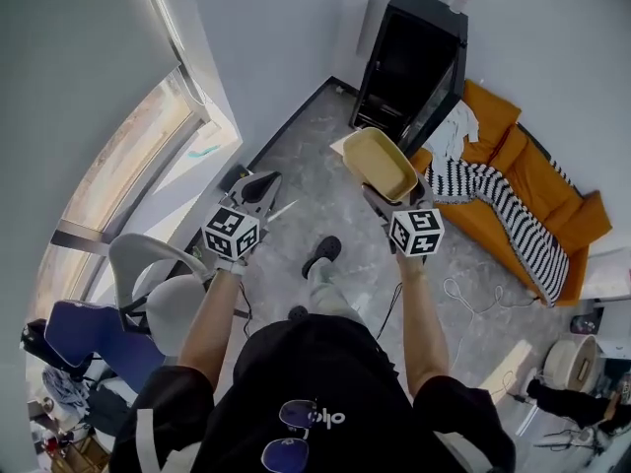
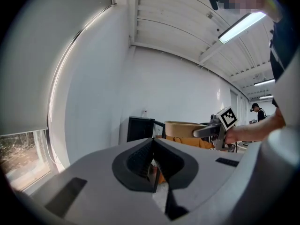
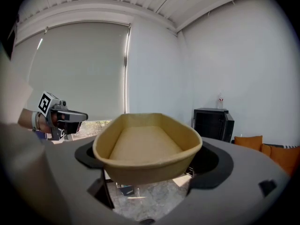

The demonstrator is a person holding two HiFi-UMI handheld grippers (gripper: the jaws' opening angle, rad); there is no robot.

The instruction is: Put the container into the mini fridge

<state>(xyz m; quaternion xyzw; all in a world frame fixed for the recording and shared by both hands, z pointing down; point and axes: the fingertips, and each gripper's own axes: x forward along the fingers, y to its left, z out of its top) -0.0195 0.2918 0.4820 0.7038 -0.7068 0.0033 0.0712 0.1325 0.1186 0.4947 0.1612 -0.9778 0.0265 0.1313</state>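
An empty tan oval container (image 1: 380, 163) is held out in front of me, level, with my right gripper (image 1: 388, 195) shut on its near end. In the right gripper view the container (image 3: 147, 146) fills the space between the jaws. The black mini fridge (image 1: 409, 62) stands against the far wall with its door open; it shows small in the right gripper view too, as the fridge (image 3: 213, 122) past the container. My left gripper (image 1: 263, 179) hangs to the left, shut and holding nothing; in the left gripper view its jaws meet at the left gripper's (image 2: 153, 142) tip.
An orange sofa (image 1: 537, 180) with a striped blanket (image 1: 498, 205) lies right of the fridge. Cables (image 1: 468, 294) trail on the marble floor. A white chair (image 1: 148, 264) and a blue chair (image 1: 79, 333) stand by the window (image 1: 128, 166) at left. Another person (image 1: 572, 402) is at far right.
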